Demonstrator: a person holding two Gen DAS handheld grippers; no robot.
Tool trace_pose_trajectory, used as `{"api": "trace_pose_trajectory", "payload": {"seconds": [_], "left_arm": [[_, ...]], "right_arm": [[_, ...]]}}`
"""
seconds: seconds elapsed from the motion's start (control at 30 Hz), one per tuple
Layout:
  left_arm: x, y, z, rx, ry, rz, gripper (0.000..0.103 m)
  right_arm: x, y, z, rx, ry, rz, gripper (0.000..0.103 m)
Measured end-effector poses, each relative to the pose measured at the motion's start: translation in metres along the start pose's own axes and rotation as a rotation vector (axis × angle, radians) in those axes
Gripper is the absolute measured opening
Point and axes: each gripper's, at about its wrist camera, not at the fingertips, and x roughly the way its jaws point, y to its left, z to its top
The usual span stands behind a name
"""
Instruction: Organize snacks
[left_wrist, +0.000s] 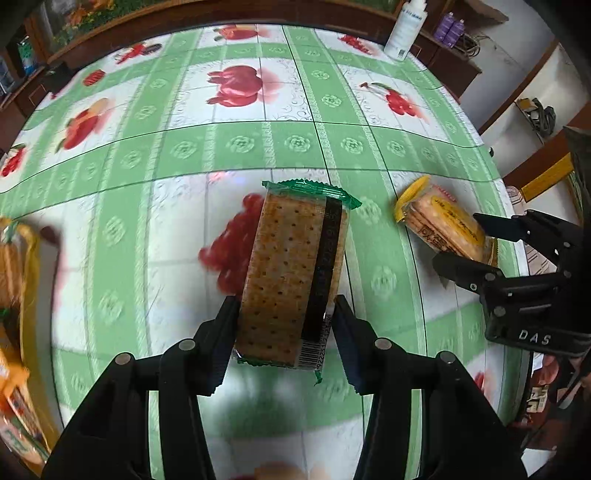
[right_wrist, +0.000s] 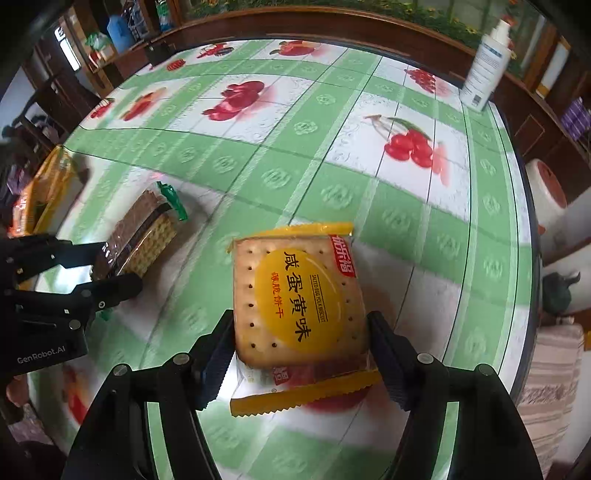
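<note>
My left gripper (left_wrist: 286, 319) is shut on a green-wrapped cracker pack (left_wrist: 291, 273) and holds it above the table; it also shows in the right wrist view (right_wrist: 138, 236). My right gripper (right_wrist: 301, 336) is shut on a yellow salted egg yolk biscuit pack (right_wrist: 299, 299), seen in the left wrist view (left_wrist: 441, 225) too. The right gripper (left_wrist: 461, 245) sits to the right of the left one. The left gripper (right_wrist: 110, 264) appears at the left of the right wrist view.
The table has a green and white fruit-print cloth (left_wrist: 240, 144). More orange and yellow snack packs (left_wrist: 14, 295) lie at the table's left edge, also visible in the right wrist view (right_wrist: 44, 192). A white pump bottle (right_wrist: 485, 62) stands at the far right corner. Wooden furniture surrounds the table.
</note>
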Motion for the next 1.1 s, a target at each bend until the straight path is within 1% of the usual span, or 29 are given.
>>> {"api": "trace_pose_trajectory", "payload": {"seconds": [0.1,0.13,0.2,0.23,0.3,0.33,0.47,0.53,0.67,0.7,0.73,0.8,0.83,0.93,1.03,1.1], "left_arm": [[-0.019,0.005,-0.019,-0.002,-0.038,-0.005,0.048],[-0.026,0.001,-0.021,-0.005,-0.044,-0.009,0.048],[-0.038,0.008,-0.028,-0.019,-0.053,-0.021,0.048],[-0.047,0.014,-0.038,-0.033,-0.063,-0.022,0.048],[-0.057,0.024,-0.043,-0.052,-0.079,-0.019,0.048],[-0.068,0.031,-0.051,-0.068,-0.089,-0.019,0.048],[-0.097,0.068,-0.065,-0.133,-0.116,-0.030,0.049],[-0.117,0.090,-0.069,-0.169,-0.156,-0.032,0.049],[-0.162,0.135,-0.079,-0.224,-0.247,0.013,0.049],[-0.169,0.146,-0.080,-0.234,-0.260,0.028,0.049],[-0.176,0.160,-0.082,-0.250,-0.270,0.054,0.049],[-0.184,0.186,-0.088,-0.286,-0.283,0.096,0.049],[-0.185,0.201,-0.092,-0.313,-0.289,0.119,0.049],[-0.181,0.235,-0.103,-0.367,-0.275,0.160,0.049],[-0.167,0.255,-0.114,-0.400,-0.240,0.172,0.049],[-0.159,0.262,-0.119,-0.412,-0.226,0.174,0.049]], "right_arm": [[-0.011,0.014,-0.009,0.009,-0.006,0.016,0.071],[-0.016,0.022,-0.012,0.005,-0.011,0.019,0.071],[-0.020,0.035,-0.014,-0.001,-0.009,0.021,0.071],[-0.025,0.045,-0.014,-0.009,-0.013,0.022,0.071],[-0.029,0.062,-0.012,-0.025,-0.015,0.021,0.071],[-0.032,0.075,-0.009,-0.036,-0.015,0.022,0.071],[-0.045,0.119,0.003,-0.090,-0.034,0.031,0.071],[-0.054,0.145,0.013,-0.119,-0.050,0.048,0.071],[-0.074,0.207,0.040,-0.180,-0.105,0.105,0.071],[-0.076,0.218,0.045,-0.187,-0.115,0.118,0.071],[-0.080,0.238,0.054,-0.200,-0.132,0.146,0.071],[-0.083,0.266,0.065,-0.218,-0.160,0.177,0.071],[-0.082,0.286,0.073,-0.226,-0.177,0.208,0.071],[-0.071,0.326,0.090,-0.231,-0.202,0.254,0.071],[-0.052,0.355,0.103,-0.213,-0.197,0.279,0.070],[-0.040,0.366,0.108,-0.203,-0.192,0.288,0.070]]}}
